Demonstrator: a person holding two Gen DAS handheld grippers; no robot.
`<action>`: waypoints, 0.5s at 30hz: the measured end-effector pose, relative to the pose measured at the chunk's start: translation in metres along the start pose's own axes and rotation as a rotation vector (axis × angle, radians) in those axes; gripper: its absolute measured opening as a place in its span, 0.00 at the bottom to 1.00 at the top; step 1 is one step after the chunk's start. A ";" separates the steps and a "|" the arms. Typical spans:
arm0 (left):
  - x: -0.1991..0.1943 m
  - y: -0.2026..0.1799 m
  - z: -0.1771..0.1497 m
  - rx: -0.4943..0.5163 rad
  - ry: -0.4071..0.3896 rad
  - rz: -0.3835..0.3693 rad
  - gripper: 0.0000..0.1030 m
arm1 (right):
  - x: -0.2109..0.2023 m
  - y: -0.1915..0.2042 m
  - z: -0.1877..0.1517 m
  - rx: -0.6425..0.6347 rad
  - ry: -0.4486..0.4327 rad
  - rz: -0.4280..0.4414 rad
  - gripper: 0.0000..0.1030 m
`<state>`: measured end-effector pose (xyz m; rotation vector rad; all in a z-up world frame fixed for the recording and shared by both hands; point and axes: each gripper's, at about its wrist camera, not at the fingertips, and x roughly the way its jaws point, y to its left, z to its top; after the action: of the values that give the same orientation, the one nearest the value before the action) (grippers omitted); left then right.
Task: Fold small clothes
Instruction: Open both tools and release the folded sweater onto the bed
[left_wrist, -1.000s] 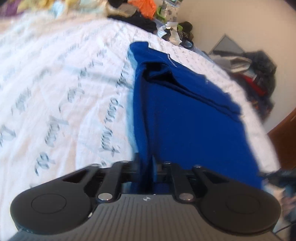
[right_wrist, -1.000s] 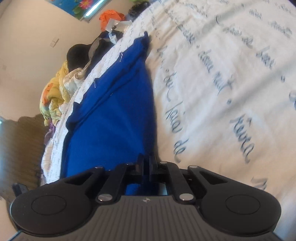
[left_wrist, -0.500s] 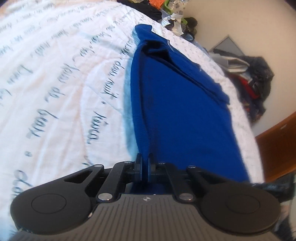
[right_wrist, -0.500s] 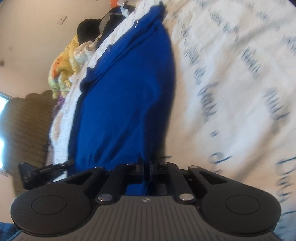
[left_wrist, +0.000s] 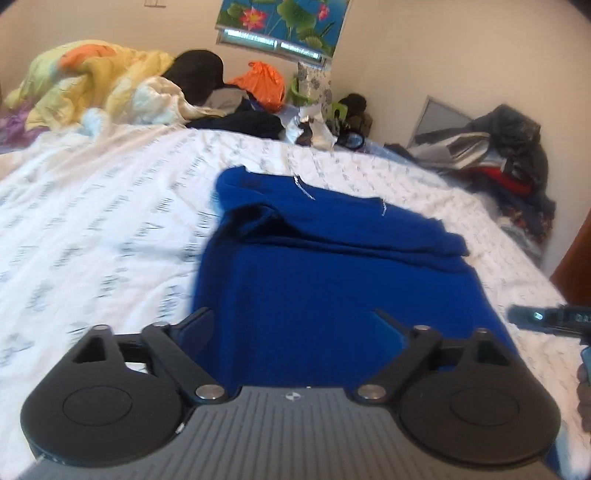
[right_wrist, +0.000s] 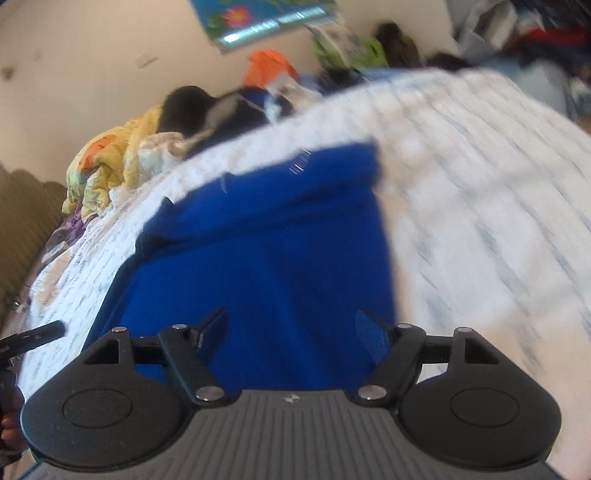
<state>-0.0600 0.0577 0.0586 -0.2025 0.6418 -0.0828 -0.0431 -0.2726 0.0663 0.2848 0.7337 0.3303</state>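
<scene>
- Left gripper angled down over the near edge of the blue garment, jaws opening, wide apart, nothing pinched; cloth lying flat beneath the gap.
- Right gripper likewise tilted down above the same garment, jaws opening, spread wide, gripping nothing.
- Seen from the left wrist, tip of the right gripper poking in at the right edge of the bed; from the right wrist, the left gripper's tip at the left edge, with part of a hand below it.
- Garment: deep blue, soft knit, roughly rectangular, folded flat, with a thicker rumpled band across its far end and a small white tag there.
- Lying on the bed sheet, near the bed's front edge, well clear of the far edge.
- Sheet white, slightly creased, printed with rows of grey script.
- Along the far edge of the bed: crumpled yellow and orange quilt, dark clothes, orange bag.
- Beyond the right edge of the bed, heap of dark and red clothing against the wall.
- Flower-print blind on the far wall.
- Right wrist view heavily blurred.
</scene>
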 end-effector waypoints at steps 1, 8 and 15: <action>0.021 -0.013 0.001 0.008 0.029 0.021 0.77 | 0.025 0.009 0.006 -0.013 0.004 -0.013 0.73; 0.063 -0.027 -0.032 0.154 0.064 0.151 1.00 | 0.113 0.049 -0.003 -0.190 -0.001 -0.336 0.86; 0.037 -0.014 -0.049 0.184 0.065 0.137 1.00 | 0.050 0.031 -0.058 -0.180 -0.023 -0.322 1.00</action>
<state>-0.0601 0.0313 0.0013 0.0224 0.7074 -0.0165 -0.0548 -0.2168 0.0066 -0.0018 0.7088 0.0852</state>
